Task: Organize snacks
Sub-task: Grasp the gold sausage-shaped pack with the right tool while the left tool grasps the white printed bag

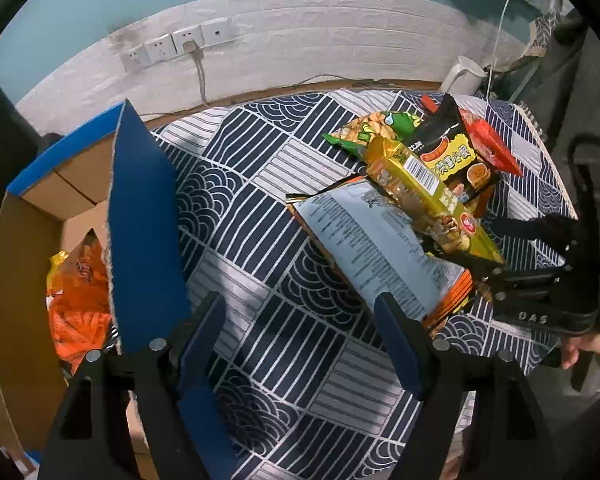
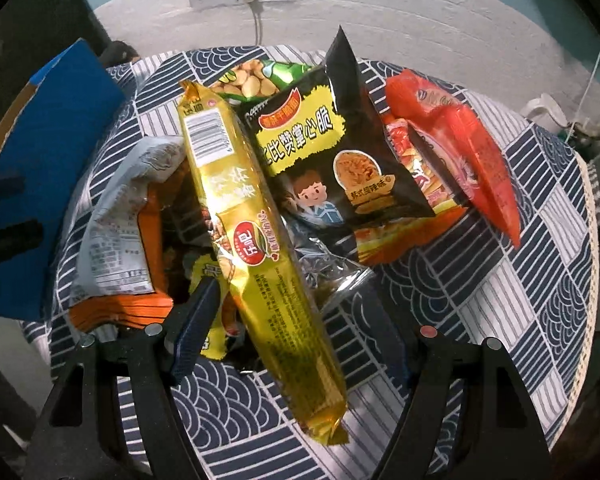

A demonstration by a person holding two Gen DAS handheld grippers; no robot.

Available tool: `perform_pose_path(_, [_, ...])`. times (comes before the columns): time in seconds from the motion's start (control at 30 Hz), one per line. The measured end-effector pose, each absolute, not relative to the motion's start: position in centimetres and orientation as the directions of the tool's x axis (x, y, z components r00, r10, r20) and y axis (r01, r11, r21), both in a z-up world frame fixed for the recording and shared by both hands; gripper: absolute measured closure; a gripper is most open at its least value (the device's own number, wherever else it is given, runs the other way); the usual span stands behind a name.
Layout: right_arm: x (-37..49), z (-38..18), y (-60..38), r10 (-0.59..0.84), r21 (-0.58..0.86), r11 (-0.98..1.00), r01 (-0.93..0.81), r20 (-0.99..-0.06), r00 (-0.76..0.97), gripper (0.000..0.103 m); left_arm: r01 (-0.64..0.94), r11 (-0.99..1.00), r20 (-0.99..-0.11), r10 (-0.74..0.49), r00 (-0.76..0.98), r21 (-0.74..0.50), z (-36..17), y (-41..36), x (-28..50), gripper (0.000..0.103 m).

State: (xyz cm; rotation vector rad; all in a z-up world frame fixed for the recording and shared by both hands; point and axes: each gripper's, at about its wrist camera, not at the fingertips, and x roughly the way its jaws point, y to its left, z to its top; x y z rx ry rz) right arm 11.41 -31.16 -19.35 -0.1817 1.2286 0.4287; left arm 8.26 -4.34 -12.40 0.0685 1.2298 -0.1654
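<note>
Glistening long foil packet (image 2: 256, 248); crinkled

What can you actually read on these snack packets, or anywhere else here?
"比赞掌心脆": black packet, on its yellow patch.
"乐吧": gold packet, in its red oval.
"DAS": right gripper, on its body.
Fine print on the grey packet, the barcode digits and the red packet: too small or blurred to read.

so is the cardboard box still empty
No, an orange snack bag already lies inside the open cardboard box in the left wrist view, beside its raised blue flap.
</note>
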Motion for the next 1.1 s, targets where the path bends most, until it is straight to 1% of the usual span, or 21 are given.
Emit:
perform_pose_path(0.03, [11.4, -19.6, -31.1, 0.221, 0.096, 0.904, -0.416, -0.939, 0.263, 0.028, 0.163, 0.986, -0.942, -0.092, 0.322, -0.041, -12.4, -4.4, 8.3, 0.025])
perform_pose_path(0.07, [11.5, -19.7, -31.0, 0.219, 0.095, 0.903, -0.42, -0.941, 0.258, 0.032, 0.162, 0.986, -0.943, -0.093, 0.321, -0.042, -12.5, -4.5, 8.5, 0.025])
perform_pose_path(0.1, [11.4, -20.0, -30.8, 0.218, 0.095, 0.897, -0.431, -0.944, 0.246, 0.039, 0.16, 0.986, -0.943, -0.093, 0.318, -0.043, -12.6, -4.6, 8.6, 0.025])
perform_pose_path(0.13, [11.4, -20.2, -30.7, 0.217, 0.094, 0.893, -0.439, -0.947, 0.237, 0.043, 0.159, 0.986, -0.945, -0.094, 0.315, -0.045, -12.7, -4.7, 8.8, 0.025])
perform_pose_path(0.2, [11.2, -20.7, -30.3, 0.202, 0.079, 0.886, -0.457, -0.952, 0.228, 0.056, 0.154, 0.987, -0.947, -0.101, 0.304, -0.055, -12.9, -4.9, 9.0, 0.025])
perform_pose_path(0.3, [11.0, -20.9, -30.3, 0.193, 0.056, 0.875, -0.481, -0.952, 0.239, 0.07, 0.133, 0.987, -0.952, -0.126, 0.28, -0.092, -13.2, -5.0, 9.6, 0.025])
perform_pose_path(0.47, [10.1, -20.1, -32.0, 0.219, 0.075, 0.87, -0.487, -0.944, 0.247, 0.074, 0.066, 0.986, -0.954, -0.166, 0.248, -0.154, -13.8, -5.1, 10.6, 0.025])
perform_pose_path(0.67, [8.5, -17.4, -33.9, 0.287, 0.114, 0.867, -0.484, -0.91, 0.299, 0.077, -0.012, 0.978, -0.951, -0.199, 0.237, -0.207, -14.6, -5.4, 11.7, 0.024])
perform_pose_path(0.8, [7.6, -15.4, -35.5, 0.314, 0.125, 0.874, -0.47, -0.883, 0.35, 0.077, -0.029, 0.978, -0.954, -0.194, 0.229, -0.206, -15.2, -6.2, 12.2, 0.024])
perform_pose_path(1.0, [8.2, -13.2, -36.7, 0.338, 0.14, 0.89, -0.435, -0.843, 0.42, 0.077, -0.031, 0.981, -0.959, -0.182, 0.217, -0.193, -16.1, -7.4, 12.8, 0.018])
perform_pose_path(1.1, [8.6, -12.6, -37.2, 0.334, 0.138, 0.899, -0.415, -0.83, 0.447, 0.077, -0.047, 0.978, -0.96, -0.188, 0.208, -0.202, -16.5, -7.8, 13.2, 0.017])
